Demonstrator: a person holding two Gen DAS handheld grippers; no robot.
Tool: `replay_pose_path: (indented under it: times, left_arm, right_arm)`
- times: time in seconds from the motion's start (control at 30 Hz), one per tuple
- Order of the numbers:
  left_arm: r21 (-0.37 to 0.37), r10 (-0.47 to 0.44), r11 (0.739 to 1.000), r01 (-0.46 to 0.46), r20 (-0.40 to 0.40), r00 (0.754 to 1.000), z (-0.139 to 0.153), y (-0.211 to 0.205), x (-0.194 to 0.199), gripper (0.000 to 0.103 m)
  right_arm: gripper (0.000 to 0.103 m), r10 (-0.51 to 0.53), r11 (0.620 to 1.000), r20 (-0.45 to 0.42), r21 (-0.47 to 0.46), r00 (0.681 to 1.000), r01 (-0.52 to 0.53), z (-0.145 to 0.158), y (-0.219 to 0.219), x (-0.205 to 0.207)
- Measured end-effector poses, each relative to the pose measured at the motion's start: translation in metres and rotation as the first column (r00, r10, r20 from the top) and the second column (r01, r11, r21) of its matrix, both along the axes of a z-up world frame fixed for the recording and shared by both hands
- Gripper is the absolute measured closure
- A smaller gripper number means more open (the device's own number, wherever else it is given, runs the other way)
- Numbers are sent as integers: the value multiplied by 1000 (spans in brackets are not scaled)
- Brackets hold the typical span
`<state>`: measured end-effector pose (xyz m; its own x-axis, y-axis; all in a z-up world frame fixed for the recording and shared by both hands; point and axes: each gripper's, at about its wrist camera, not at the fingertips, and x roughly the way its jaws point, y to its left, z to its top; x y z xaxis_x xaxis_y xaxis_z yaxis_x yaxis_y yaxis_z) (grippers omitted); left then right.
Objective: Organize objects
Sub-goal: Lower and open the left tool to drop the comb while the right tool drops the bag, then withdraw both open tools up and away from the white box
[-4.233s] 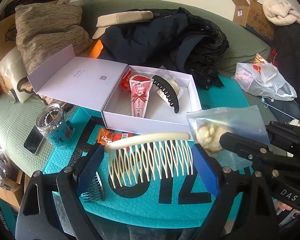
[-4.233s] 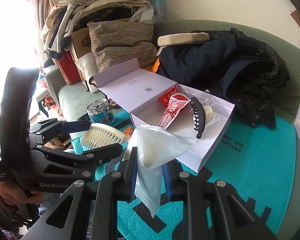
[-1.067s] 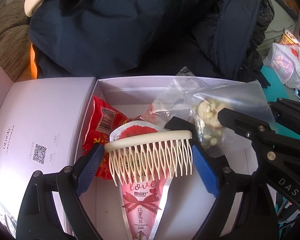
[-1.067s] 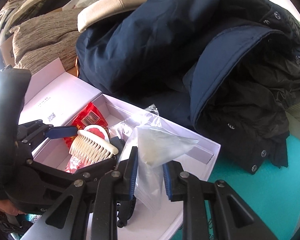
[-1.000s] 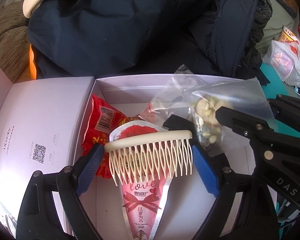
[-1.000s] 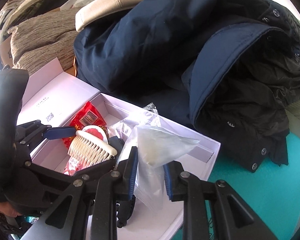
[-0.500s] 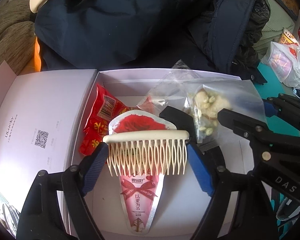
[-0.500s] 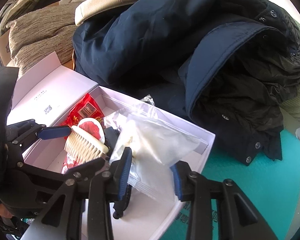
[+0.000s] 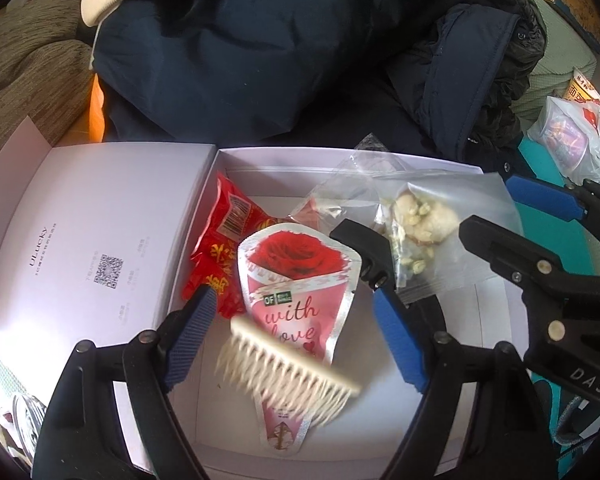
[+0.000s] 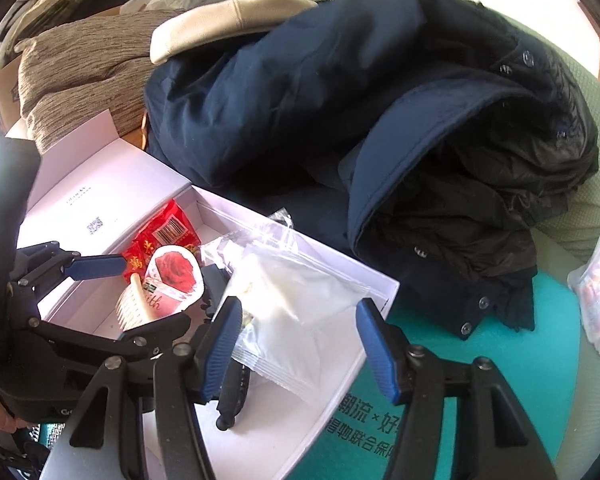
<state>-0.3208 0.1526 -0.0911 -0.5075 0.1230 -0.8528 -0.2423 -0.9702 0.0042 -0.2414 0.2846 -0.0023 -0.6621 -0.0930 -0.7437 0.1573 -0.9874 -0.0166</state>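
An open white box (image 9: 340, 157) lies on the mat with its lid (image 9: 100, 220) flat to the left. Inside are a red packet (image 9: 224, 236), a pink "with love" pouch (image 9: 296, 280) and a black hair claw (image 9: 364, 248). My left gripper (image 9: 294, 298) hangs open over the box. A cream comb (image 9: 288, 376), blurred and tilted, is loose between its fingers and touches neither pad. My right gripper (image 10: 299, 306) is opening. The clear bag of dried pieces (image 10: 296, 300) rests in the box between its jaws, free of both pads.
A dark navy jacket (image 9: 300, 60) is heaped right behind the box. Brown cushions (image 10: 80, 68) are stacked at the back left. A plastic bag with packets (image 9: 572, 140) sits to the right. The teal mat (image 10: 480, 380) shows right of the box.
The comb has slipped out from between the left pads and tilts downward into the box. The right jaws have spread wide and let the clear bag settle in the box.
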Motion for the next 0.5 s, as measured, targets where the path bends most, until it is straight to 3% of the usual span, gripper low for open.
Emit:
replay_pose_path:
  times: [0.3,0.5]
  left_arm:
    - [13,20,1000,-20,-52,998,29,-5,8,23]
    - [2,28,1000,-28,-92,995,79,-23,22,23]
  right_arm:
    - [39,4,1000,-46,13,999,-4,22,-4,11]
    - [37,23,999,-77,47,997,-20,40,-10,21]
